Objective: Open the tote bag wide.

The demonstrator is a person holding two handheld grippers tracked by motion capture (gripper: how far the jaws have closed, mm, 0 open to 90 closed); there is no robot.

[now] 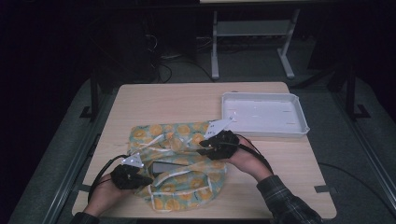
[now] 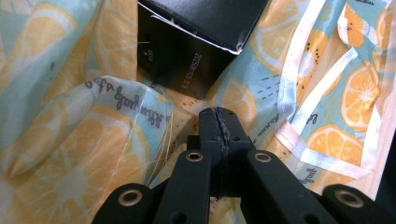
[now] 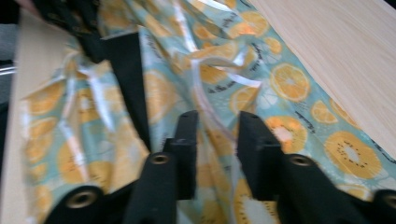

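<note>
The left gripper (image 2: 219,122) is pressed together beside a black box (image 2: 196,42) on citrus-print cloth (image 2: 93,140); the right gripper (image 3: 217,140) is held apart over cloth.

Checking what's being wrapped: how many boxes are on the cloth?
1: a black box at the middle of the fruit-print cloth; folds could hide others.

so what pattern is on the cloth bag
Orange and lemon slices on light blue, with white trim; the cloth bag shows best in the left gripper view.
</note>
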